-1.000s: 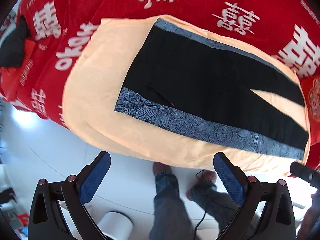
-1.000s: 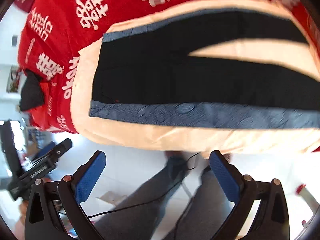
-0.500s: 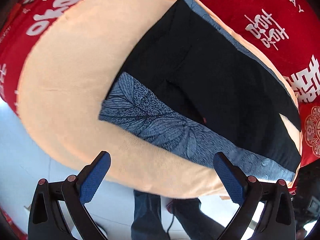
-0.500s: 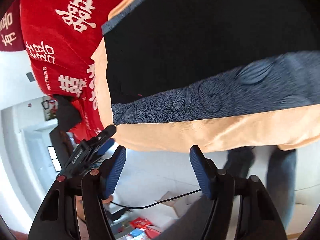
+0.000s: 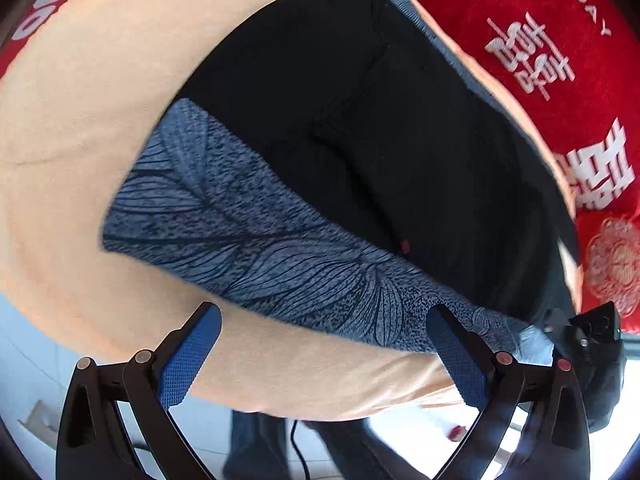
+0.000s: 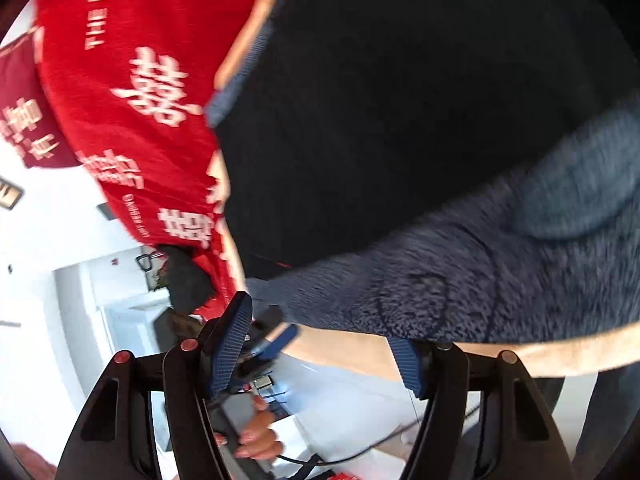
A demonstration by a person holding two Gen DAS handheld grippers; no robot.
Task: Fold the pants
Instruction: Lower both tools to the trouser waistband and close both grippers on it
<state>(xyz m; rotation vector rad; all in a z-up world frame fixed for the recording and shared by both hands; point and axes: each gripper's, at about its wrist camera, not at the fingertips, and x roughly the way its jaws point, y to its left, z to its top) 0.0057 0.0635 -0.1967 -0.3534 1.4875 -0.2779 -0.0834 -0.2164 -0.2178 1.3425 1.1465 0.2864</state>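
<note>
Black pants [image 5: 360, 128] with a blue-grey leaf-patterned side stripe [image 5: 248, 232] lie flat on a peach cloth [image 5: 80, 100]. My left gripper [image 5: 320, 354] is open and empty, just over the cloth's near edge, close below the stripe near the waist end. My right gripper [image 6: 320, 348] is open, partly narrowed, at the near edge of the stripe [image 6: 460, 280] further along the leg; the black fabric [image 6: 400, 100] fills its view. The right gripper's body shows at the left wrist view's right edge [image 5: 592, 332].
A red cloth with white characters [image 5: 540, 60] covers the table under the peach cloth and hangs over its left side [image 6: 132, 100]. The person's legs [image 5: 260, 440] stand right below the table edge. The left hand [image 6: 256, 436] shows under my right gripper.
Both grippers have moved in close to the near edge of the pants. The right gripper's jaws have narrowed from wide open.
</note>
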